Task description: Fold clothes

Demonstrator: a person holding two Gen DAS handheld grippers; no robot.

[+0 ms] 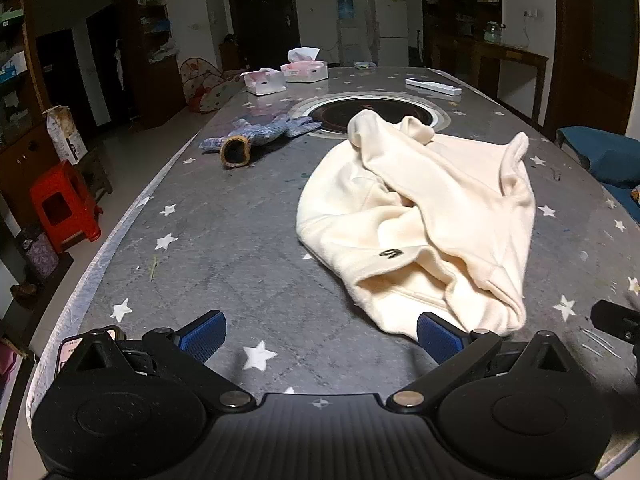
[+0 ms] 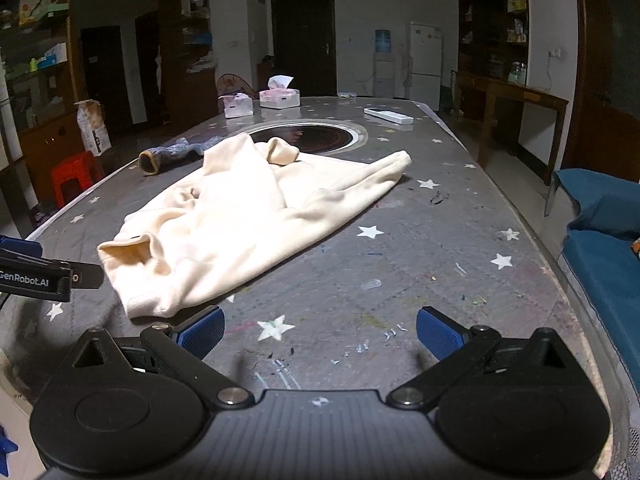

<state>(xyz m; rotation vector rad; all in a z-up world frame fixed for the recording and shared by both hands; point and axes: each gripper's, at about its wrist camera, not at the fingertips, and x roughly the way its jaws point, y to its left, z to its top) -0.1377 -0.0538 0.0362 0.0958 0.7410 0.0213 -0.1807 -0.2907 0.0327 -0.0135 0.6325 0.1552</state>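
A cream sweatshirt (image 1: 420,216) lies crumpled on the grey star-patterned table (image 1: 224,240); it also shows in the right wrist view (image 2: 240,224). My left gripper (image 1: 320,336) is open and empty, just in front of the garment's near hem, its right pad (image 1: 438,338) close to the cloth. My right gripper (image 2: 320,334) is open and empty over bare table, to the right of the garment's near corner. The left gripper's finger (image 2: 48,276) shows at the left edge of the right wrist view.
A blue knitted glove (image 1: 260,136) lies beyond the garment to the left, next to a round inset hotplate (image 1: 368,110). Two tissue boxes (image 1: 304,70) and a white remote (image 1: 432,86) sit at the far end. A red stool (image 1: 64,204) stands left, a blue sofa (image 2: 604,248) right.
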